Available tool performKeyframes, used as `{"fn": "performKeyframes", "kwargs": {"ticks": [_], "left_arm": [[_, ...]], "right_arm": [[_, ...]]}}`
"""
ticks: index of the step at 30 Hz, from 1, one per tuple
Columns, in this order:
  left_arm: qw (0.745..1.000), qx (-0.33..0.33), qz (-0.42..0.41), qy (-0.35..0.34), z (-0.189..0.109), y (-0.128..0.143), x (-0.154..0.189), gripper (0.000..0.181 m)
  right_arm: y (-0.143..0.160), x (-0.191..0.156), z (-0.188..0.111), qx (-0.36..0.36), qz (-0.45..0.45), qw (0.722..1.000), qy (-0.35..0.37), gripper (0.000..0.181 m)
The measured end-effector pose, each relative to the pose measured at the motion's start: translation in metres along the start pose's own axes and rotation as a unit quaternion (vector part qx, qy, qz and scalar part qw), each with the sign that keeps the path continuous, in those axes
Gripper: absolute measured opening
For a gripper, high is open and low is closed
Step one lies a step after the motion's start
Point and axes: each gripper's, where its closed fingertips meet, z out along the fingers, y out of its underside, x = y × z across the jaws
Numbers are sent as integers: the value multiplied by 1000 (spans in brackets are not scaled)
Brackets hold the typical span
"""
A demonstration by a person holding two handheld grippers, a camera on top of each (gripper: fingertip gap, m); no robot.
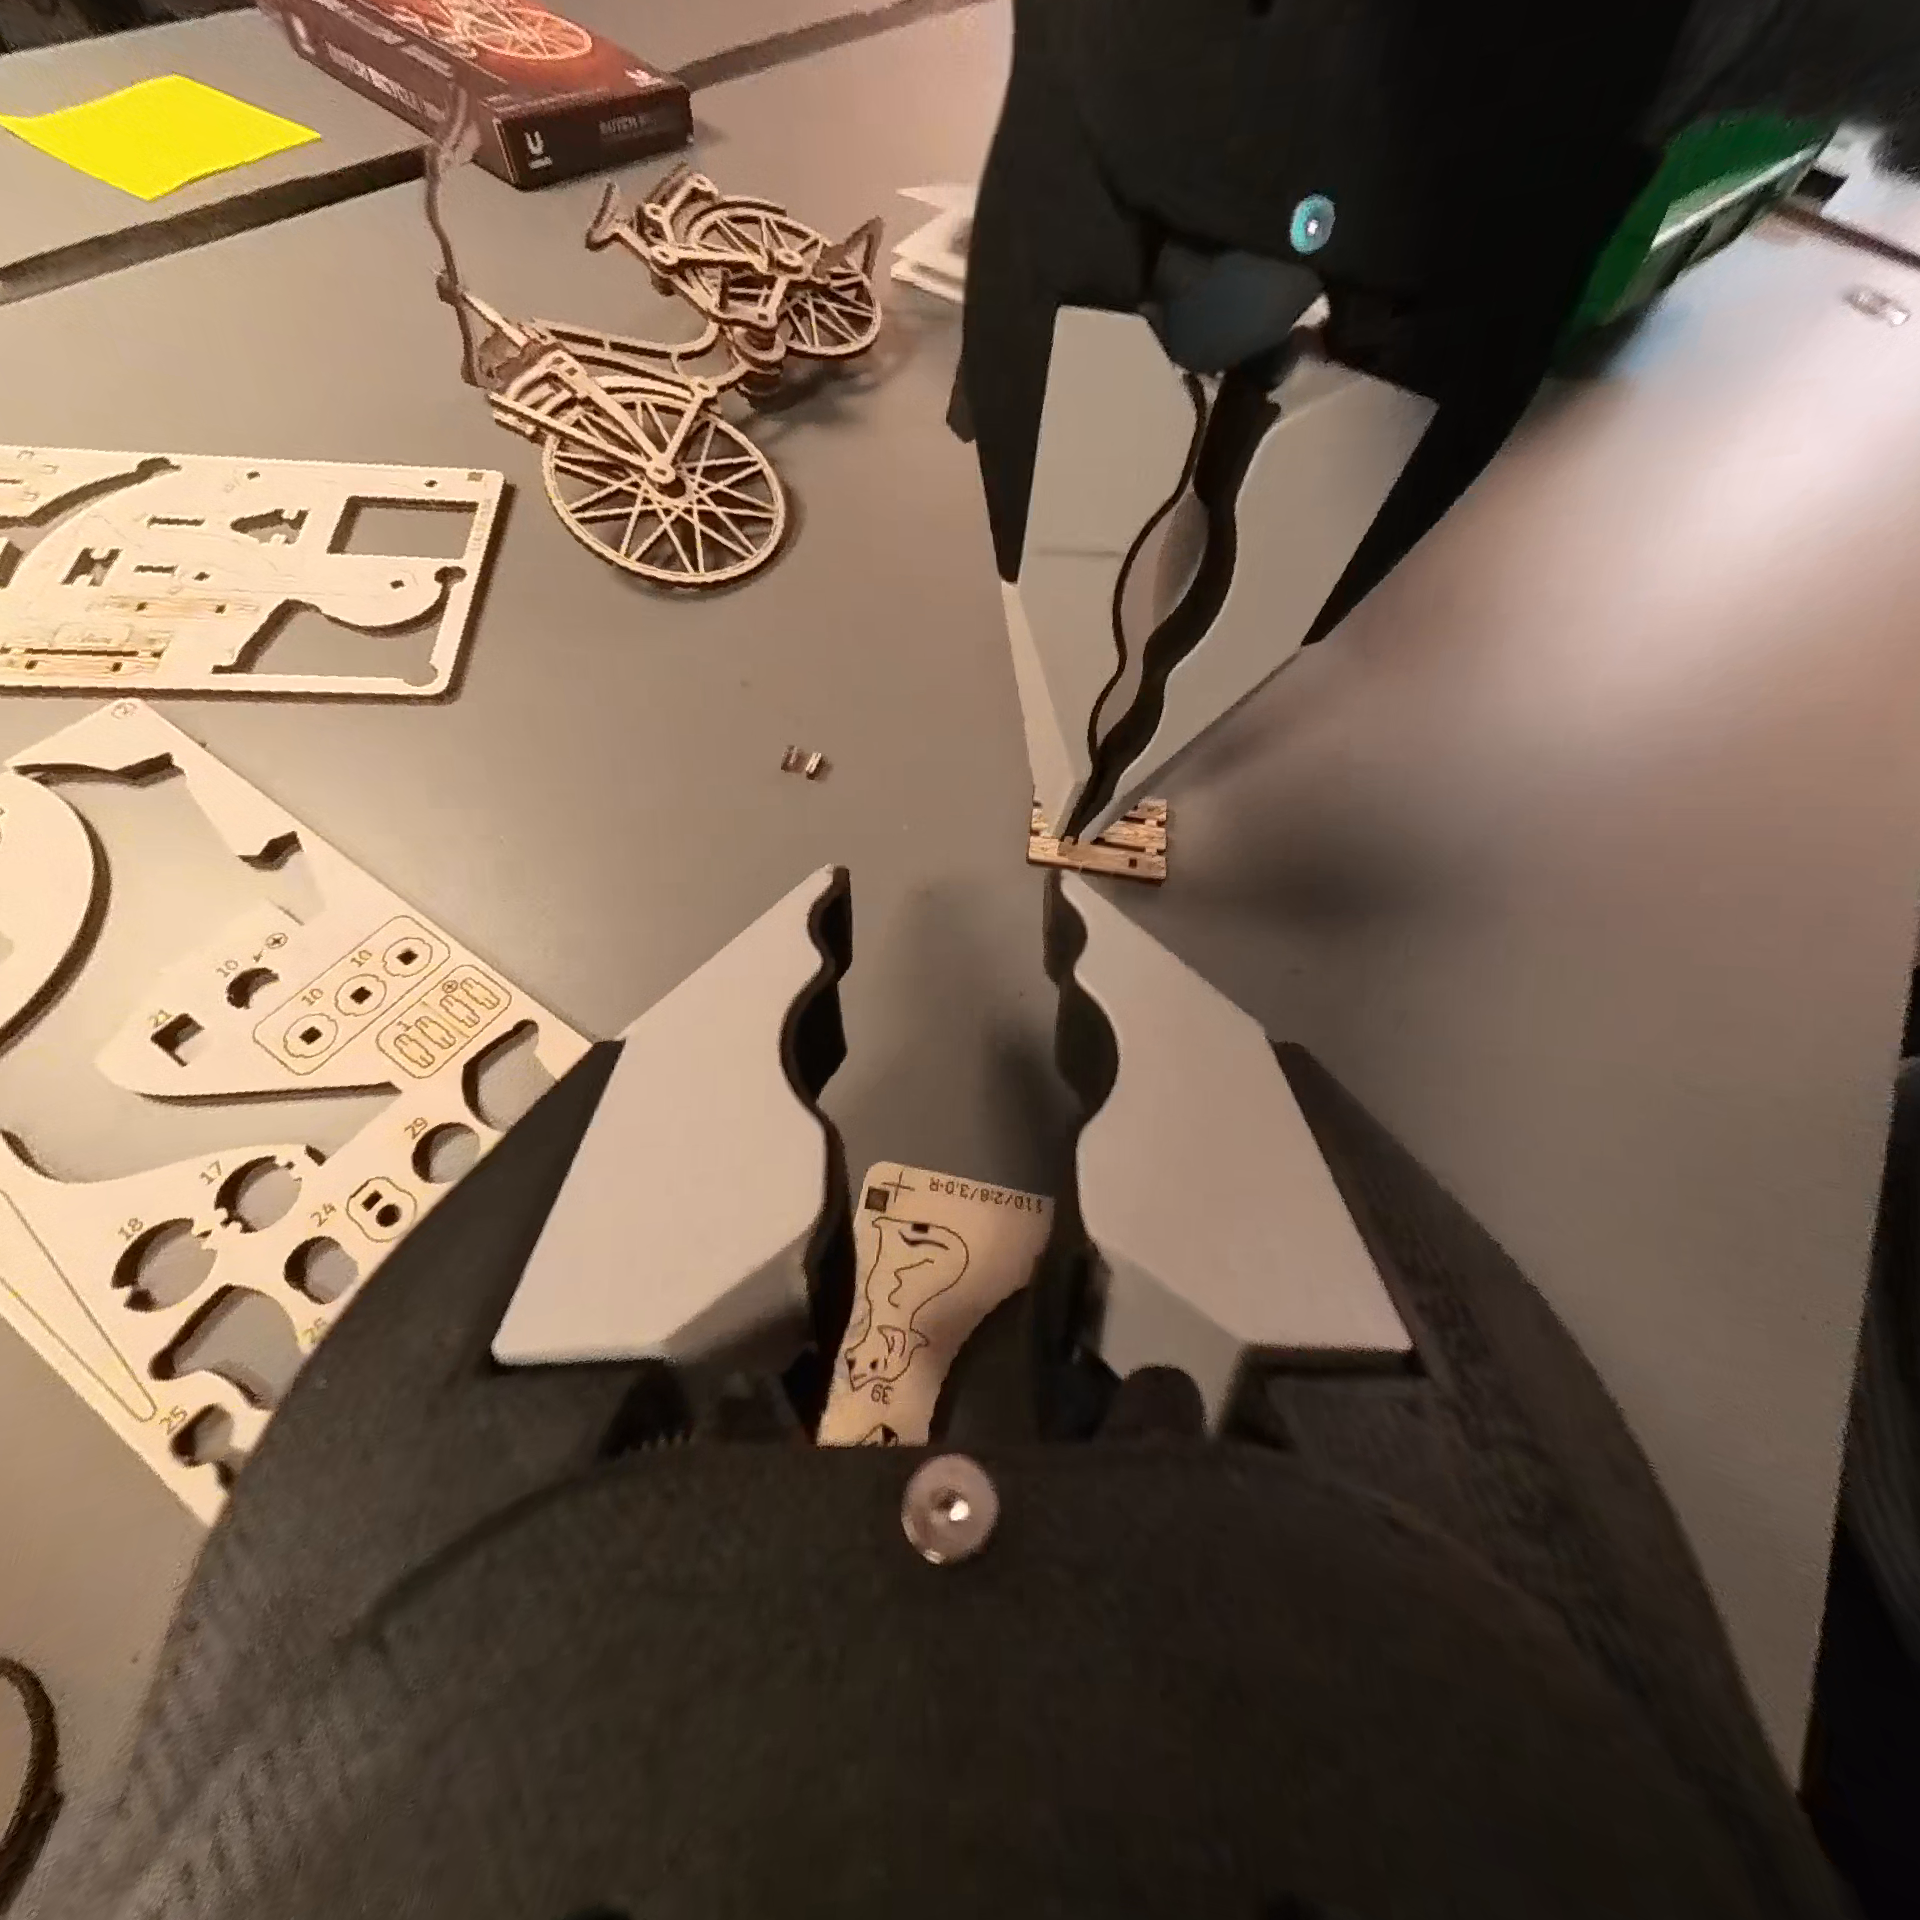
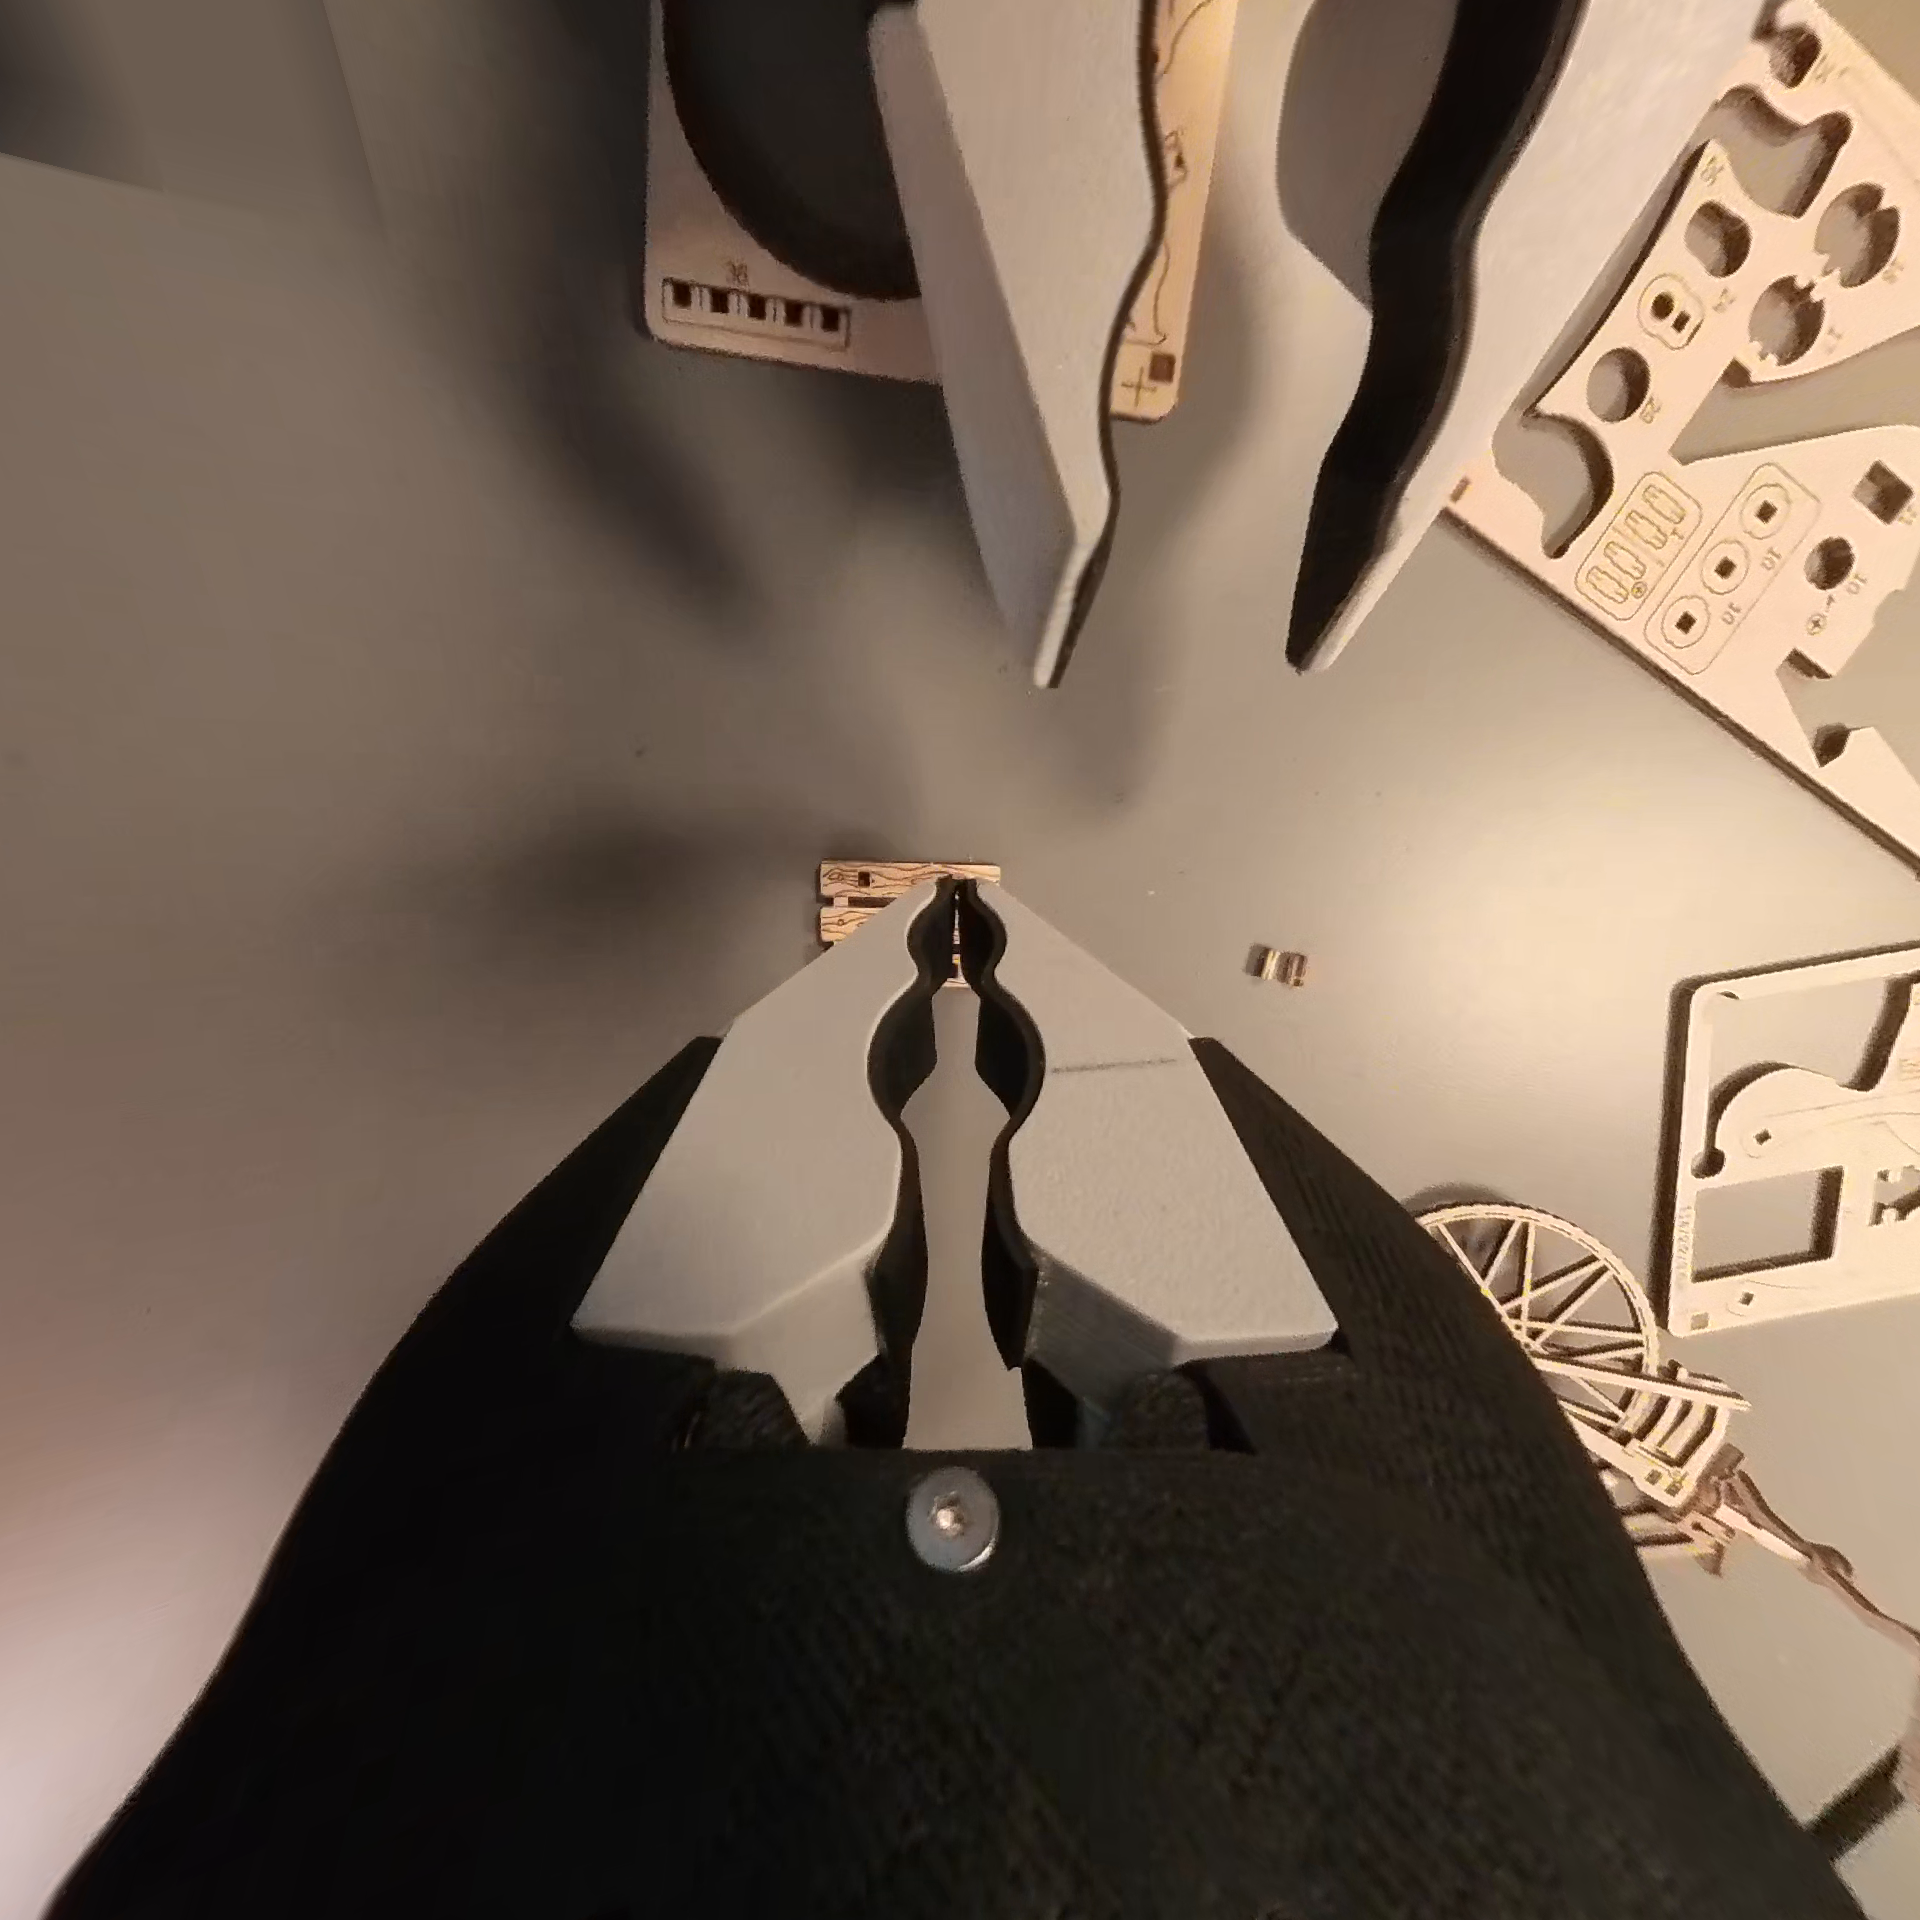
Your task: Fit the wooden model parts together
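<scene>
— Wooden slatted part is lying flat on the grey table, right under the right gripper. Is it being held?

— The right gripper is pointing steeply down at it, fingers drawn almost together, tips pinching something at the part's near edge. Whether they are gripping the part itself or only pressing on it, I cannot tell.

— And the left gripper?

— It is hovering just in front of the part, fingers spread wide apart and holding nothing, its right fingertip sitting just beside the part's corner. It is angling forward and low over the table.

— What is lying around them?

— A narrow wooden sheet is showing between the left gripper's fingers, beneath them. Two larger punched-out wooden sheets are lying to the left. Farther off, a finished wooden bicycle model is lying on its side, near a dark box and a yellow paper. A tiny metal piece is sitting alone between the bicycle and the part.
</scene>
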Motion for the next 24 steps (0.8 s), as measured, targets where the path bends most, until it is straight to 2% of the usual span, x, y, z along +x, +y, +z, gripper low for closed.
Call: {"fn": "performKeyframes", "kwargs": {"ticks": [24], "left_arm": [[1000, -7, 3, -4, 1, 2, 1, 31]], "right_arm": [[4, 0, 1, -114, 4, 993, -17, 0]]}}
